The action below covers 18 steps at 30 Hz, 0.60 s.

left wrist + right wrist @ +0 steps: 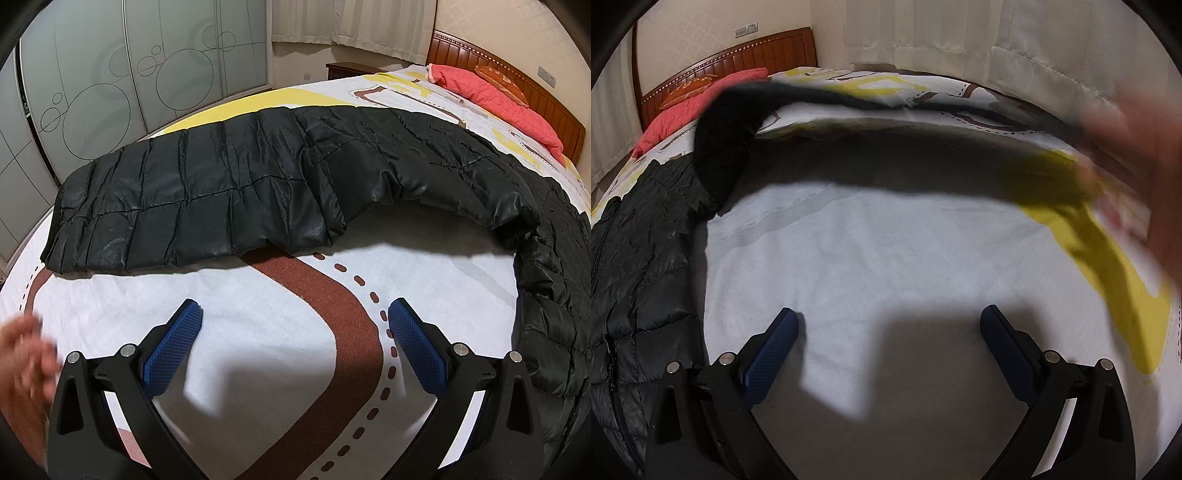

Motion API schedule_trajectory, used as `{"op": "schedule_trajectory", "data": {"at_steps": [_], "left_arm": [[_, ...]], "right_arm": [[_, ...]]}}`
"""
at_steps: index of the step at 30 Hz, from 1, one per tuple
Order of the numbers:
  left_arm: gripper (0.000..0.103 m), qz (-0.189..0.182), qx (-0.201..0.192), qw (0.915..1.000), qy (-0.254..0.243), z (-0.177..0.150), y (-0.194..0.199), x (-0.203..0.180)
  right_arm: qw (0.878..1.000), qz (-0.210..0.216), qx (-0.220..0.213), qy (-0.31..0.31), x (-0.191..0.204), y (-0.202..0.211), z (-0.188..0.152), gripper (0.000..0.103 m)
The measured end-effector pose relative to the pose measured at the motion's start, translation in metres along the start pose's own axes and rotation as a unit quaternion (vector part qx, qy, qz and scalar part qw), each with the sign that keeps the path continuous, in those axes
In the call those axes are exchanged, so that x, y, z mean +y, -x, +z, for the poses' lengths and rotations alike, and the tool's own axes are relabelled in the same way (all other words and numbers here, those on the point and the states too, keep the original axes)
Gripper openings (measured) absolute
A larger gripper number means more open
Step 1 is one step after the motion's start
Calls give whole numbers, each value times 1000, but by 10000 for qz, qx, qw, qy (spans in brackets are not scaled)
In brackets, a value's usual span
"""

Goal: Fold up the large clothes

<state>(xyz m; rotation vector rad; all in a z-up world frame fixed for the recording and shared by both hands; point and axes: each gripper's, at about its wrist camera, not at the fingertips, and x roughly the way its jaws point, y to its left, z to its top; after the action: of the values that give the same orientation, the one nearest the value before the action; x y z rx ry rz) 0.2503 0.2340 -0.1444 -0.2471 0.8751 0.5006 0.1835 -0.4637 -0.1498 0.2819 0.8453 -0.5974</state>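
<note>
Bedroom furniture rings the scene: a wooden slatted headboard (517, 86), frosted sliding wardrobe doors with circle patterns (110, 92) and pale curtains (923, 33). Below them spreads the bed's white cover printed with a brown dashed road and yellow patches (258, 314).

A black quilted puffer jacket (229, 192) lies on that cover in the left wrist view, one long sleeve stretched across the bed and its body running off the right edge of the picture, so its full outline cannot be seen. In the right wrist view the same jacket's zipped body (639, 258) sits at the left, cut off by the frame, while a dark smeared band, possibly the other sleeve, arcs across the bed too blurred to identify. A coral-pink quilted pillow (498, 99) rests against the headboard.

The left gripper (293, 336) is spread wide above bare cover, holding nothing. The right gripper (888, 336) is likewise spread wide and empty. Blurred skin-toned shapes at the picture edges (22, 362) (1137, 155) are hard to make out.
</note>
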Motion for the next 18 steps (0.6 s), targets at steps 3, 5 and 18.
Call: {"op": "schedule_trajectory", "data": {"at_steps": [3, 5, 18], "left_arm": [[101, 0, -1, 10000, 0, 0, 0, 0], [101, 0, 0, 10000, 0, 0, 0, 0], [101, 1, -1, 10000, 0, 0, 0, 0]], "right_arm": [[10000, 2, 2, -2, 0, 0, 0, 98], [10000, 5, 1, -3, 0, -1, 0, 98], [10000, 2, 0, -3, -1, -1, 1, 98]]}}
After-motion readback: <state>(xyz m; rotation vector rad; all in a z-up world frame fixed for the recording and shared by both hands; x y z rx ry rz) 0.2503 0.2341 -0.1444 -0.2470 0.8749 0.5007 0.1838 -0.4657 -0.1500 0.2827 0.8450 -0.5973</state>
